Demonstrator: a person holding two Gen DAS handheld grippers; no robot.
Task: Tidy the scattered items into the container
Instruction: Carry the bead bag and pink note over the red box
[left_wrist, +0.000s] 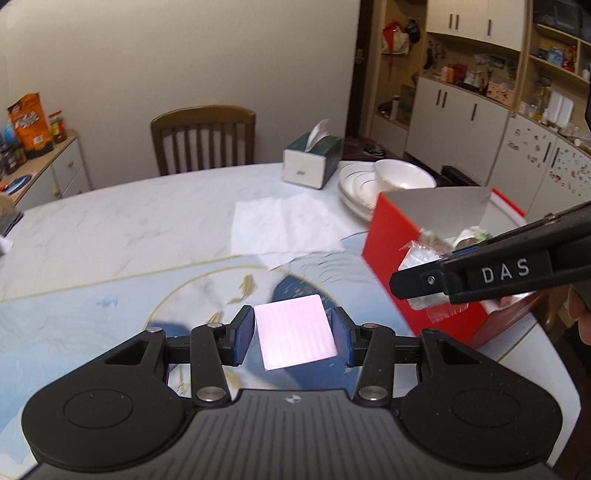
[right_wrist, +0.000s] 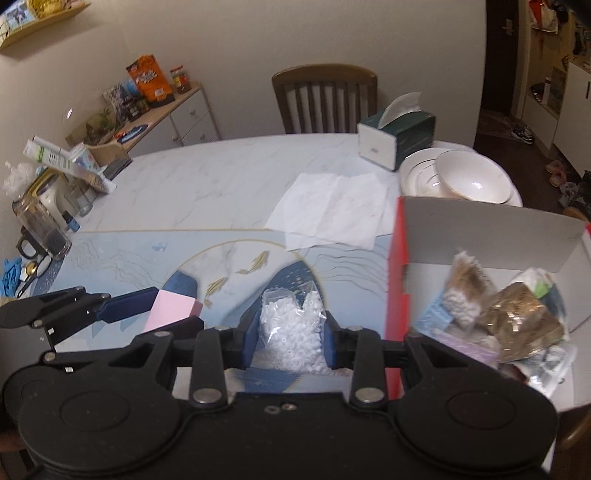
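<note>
Left gripper (left_wrist: 294, 332) clamped on pink block (left_wrist: 296, 331); right gripper (right_wrist: 289, 338) clamped on bag of white beads (right_wrist: 290, 328), both above the table mat (right_wrist: 122, 254). Red box (right_wrist: 400, 273) open just right of right gripper, nearer that hand. Legible: "DAS" on right gripper.

Red box (right_wrist: 400, 266): right side cut off by the frame edge at 3 o'clock; packets inside (right_wrist: 517, 317) blurred, contents unreadable. Shelf (right_wrist: 44, 22) at 10 o'clock cut by the edge. Cabinet clutter (left_wrist: 480, 70) at 1 o'clock too small to identify. Orange bag (left_wrist: 31, 123): label illegible.
</note>
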